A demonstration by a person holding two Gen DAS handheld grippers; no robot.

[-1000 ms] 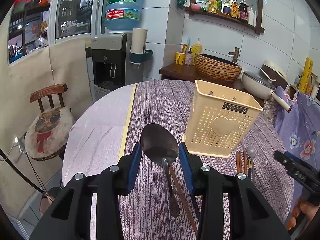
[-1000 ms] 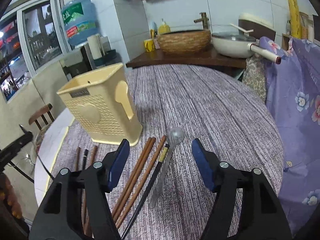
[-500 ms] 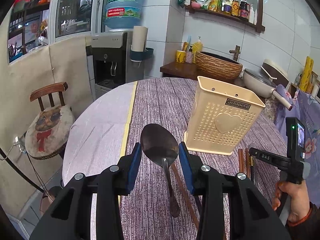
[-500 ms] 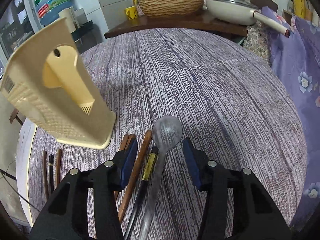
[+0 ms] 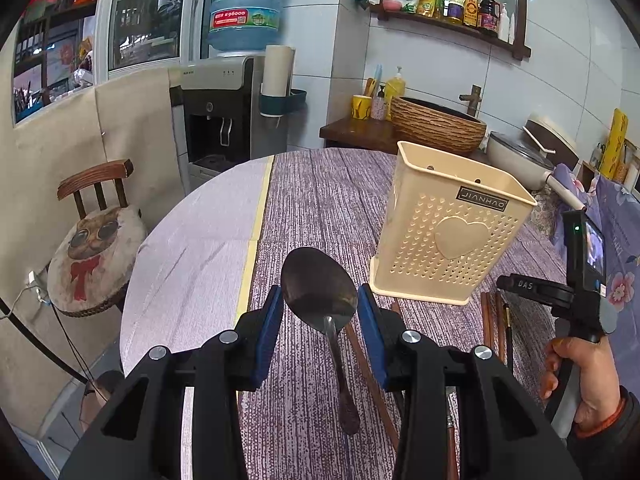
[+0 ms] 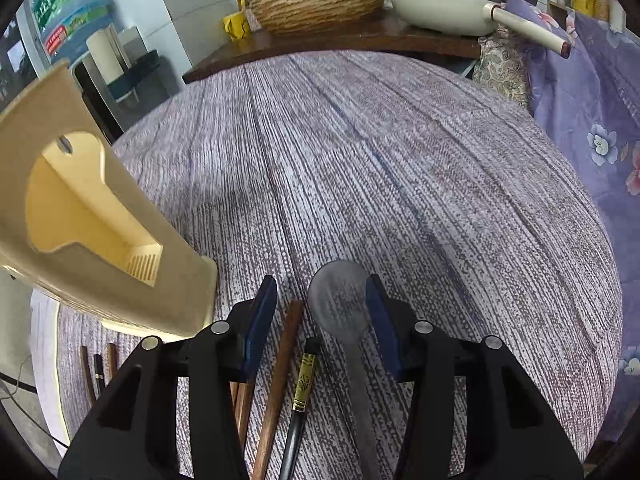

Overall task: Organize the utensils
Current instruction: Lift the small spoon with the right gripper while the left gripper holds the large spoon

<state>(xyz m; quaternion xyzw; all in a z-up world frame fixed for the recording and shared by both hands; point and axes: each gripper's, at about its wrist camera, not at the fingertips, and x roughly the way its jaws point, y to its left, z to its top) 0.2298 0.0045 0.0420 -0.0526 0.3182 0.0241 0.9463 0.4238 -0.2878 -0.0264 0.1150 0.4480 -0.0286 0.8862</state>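
Observation:
My left gripper [image 5: 320, 320] is shut on a dark metal spoon [image 5: 320, 286], bowl up, handle hanging down above the table. The cream perforated utensil holder [image 5: 448, 232] stands upright to its right; it also shows in the right wrist view [image 6: 92, 216] at the left. My right gripper [image 6: 320, 316] is open, low over the table, its fingers either side of a grey metal spoon [image 6: 340, 304], a brown chopstick [image 6: 280, 368] and a black chopstick with a gold band [image 6: 302, 384] lying there.
More chopsticks [image 6: 96, 368] lie left of the holder's base. The round table [image 6: 360, 152] has a purple striped cloth. A chair [image 5: 96, 240] stands at the left, a water dispenser [image 5: 224, 112] behind, a basket [image 5: 436, 124] and pan [image 6: 436, 4] on the far counter.
My right gripper has dropped towards the table and narrowed around the grey spoon and chopsticks. My left gripper holds the dark spoon almost still.

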